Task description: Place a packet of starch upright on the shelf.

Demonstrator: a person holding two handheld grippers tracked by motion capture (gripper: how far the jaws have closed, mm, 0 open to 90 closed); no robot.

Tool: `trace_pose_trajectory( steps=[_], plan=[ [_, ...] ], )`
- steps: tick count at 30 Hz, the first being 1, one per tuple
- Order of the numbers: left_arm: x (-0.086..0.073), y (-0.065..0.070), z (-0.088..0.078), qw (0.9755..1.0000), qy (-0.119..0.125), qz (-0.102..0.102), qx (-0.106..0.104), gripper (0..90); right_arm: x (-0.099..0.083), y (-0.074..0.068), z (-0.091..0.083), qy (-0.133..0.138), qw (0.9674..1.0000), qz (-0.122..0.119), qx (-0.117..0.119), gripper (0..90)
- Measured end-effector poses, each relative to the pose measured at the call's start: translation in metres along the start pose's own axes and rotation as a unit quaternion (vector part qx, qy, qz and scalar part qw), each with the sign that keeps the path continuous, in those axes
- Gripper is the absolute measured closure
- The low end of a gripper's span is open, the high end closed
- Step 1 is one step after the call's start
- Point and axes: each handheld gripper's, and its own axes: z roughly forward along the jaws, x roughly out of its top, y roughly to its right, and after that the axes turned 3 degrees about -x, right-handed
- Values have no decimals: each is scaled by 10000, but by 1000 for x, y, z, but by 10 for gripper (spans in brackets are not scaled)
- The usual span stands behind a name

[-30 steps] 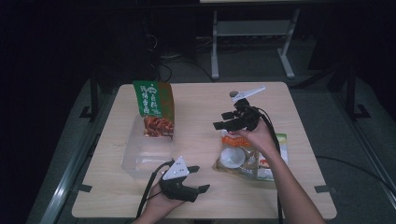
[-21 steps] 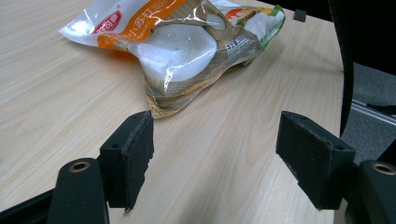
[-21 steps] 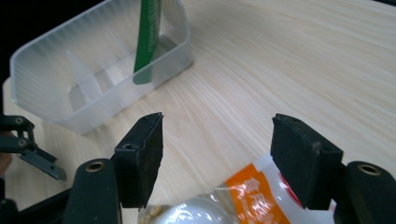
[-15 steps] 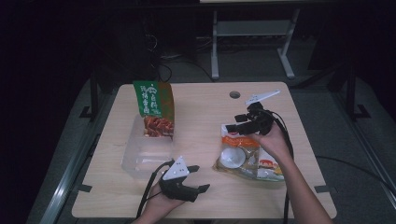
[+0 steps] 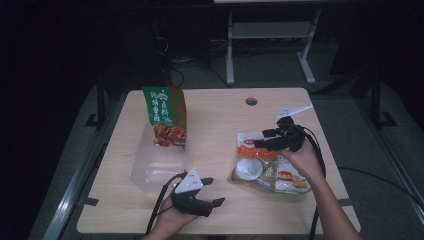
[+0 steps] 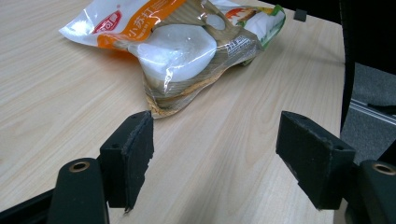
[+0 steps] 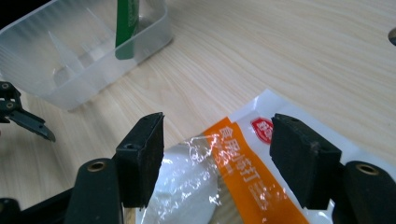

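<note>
**A:** ok so what's on the table [image 5: 215, 120] here? I count 2 food packs and a tub.

**B:** yep. Light wooden table, and a clear plastic tub [image 5: 157, 162] sits on its left half. A green snack bag [image 5: 165, 116] with white lettering stands upright in the tub's far end, leaning on the wall. In the right gripper view you can see the tub [image 7: 88, 46] from the side with the green bag's edge [image 7: 127, 23] poking down into it.

**A:** and the other pack?

**B:** a clear-and-orange food packet [image 5: 267, 165] lying flat on the right half of the table, something round and white inside. Well apart from the tub.

**A:** where are the claws?

**B:** right claw [image 5: 267, 140] hovers over the packet's far, orange end. Its own camera shows the jaws spread wide with the orange strip of the packet [image 7: 243, 172] right below between them, not pinching it. Can't tell if the jaws touch the film.

**A:** left one?

**B:** left claw [image 5: 212, 192] is low at the near edge, beside the tub's near corner. Jaws spread too, nothing between them but bare table, pointing at the packet [image 6: 187, 42] a bit further off.
</note>
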Motion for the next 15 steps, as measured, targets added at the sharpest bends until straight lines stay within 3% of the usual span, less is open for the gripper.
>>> trace_pose_trajectory(
  steps=[4,7,15],
  plan=[
    [0,1,1,10000,0,-23,-3,277,-8,3,-2,-147,9998,121,-63,345],
    [0,1,1,10000,21,-17,-2,277,-16,6,-4,-142,9998,88,-115,351],
    [-1,0,2,10000,-1,-26,-6,277,-34,15,-11,-205,9989,331,-276,347]
  ],
)
